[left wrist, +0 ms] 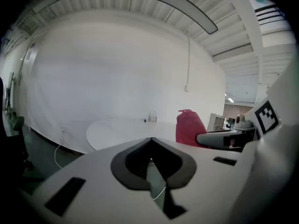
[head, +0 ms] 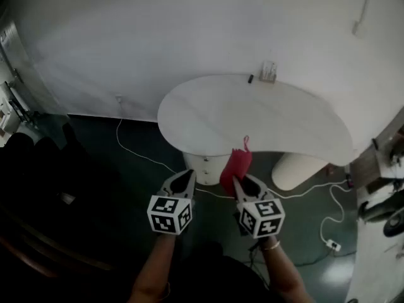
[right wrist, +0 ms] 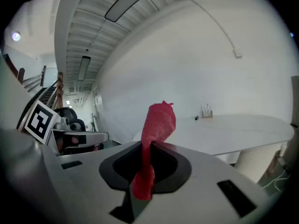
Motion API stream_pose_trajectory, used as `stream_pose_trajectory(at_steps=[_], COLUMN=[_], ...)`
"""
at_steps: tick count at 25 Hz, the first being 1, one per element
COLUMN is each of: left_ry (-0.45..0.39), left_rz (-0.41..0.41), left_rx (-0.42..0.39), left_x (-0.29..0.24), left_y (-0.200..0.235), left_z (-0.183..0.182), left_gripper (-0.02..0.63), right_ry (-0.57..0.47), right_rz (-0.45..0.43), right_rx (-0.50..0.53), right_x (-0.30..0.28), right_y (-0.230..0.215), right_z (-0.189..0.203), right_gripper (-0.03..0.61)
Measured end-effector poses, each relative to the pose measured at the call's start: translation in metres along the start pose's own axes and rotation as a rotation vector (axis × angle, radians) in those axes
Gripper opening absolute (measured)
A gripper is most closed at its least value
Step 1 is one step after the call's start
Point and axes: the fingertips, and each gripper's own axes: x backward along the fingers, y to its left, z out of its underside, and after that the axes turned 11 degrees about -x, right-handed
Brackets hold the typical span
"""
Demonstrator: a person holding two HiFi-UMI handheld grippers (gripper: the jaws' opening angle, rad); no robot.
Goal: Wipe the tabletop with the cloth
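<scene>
A red cloth (head: 237, 165) is pinched in my right gripper (head: 240, 183), held in the air just short of the near edge of a white curved tabletop (head: 252, 115). In the right gripper view the red cloth (right wrist: 156, 125) sticks up from between the shut jaws, with the tabletop (right wrist: 233, 127) beyond. My left gripper (head: 187, 177) hovers beside it on the left, jaws shut and holding nothing. The left gripper view shows the cloth (left wrist: 189, 126) and the tabletop (left wrist: 126, 129) ahead.
A small holder (head: 269, 71) and a dark object (head: 250, 78) sit at the table's far edge by the white wall. White cables (head: 142, 153) trail over the dark floor. A white pedestal (head: 297, 169) stands under the table. Furniture stands at the right.
</scene>
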Motion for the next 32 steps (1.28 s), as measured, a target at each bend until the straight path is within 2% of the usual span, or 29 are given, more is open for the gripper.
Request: stream_pose_trajectory(at_steps=[7,18,26,32], left_ry=[0.012,-0.01,0.029,0.055], left_rz=[0.01,-0.065,-0.064,-0.058], left_rx=[0.001,0.0,-0.009,0.037], left_x=[-0.001,-0.014,-0.051,-0.096], left_y=[-0.003,0.019,0.06,0.128], left_z=[0.004,-0.011,-0.008,-0.007], left_gripper=[0.002,0.002,0.002,0.002], right_ry=[0.018,0.021,0.064,0.113], right_rz=[0.009,-0.025,-0.06,-0.086], right_rx=[-0.06,-0.114,-0.195,-0.204], right_x=[0.003,-0.007,-0.068,-0.15], right_y=[-0.008,-0.031,-0.035,-0.027], right_z=[0.006,-0.007,-0.012,-0.032], right_gripper=[0.048,0.048,0.048,0.048])
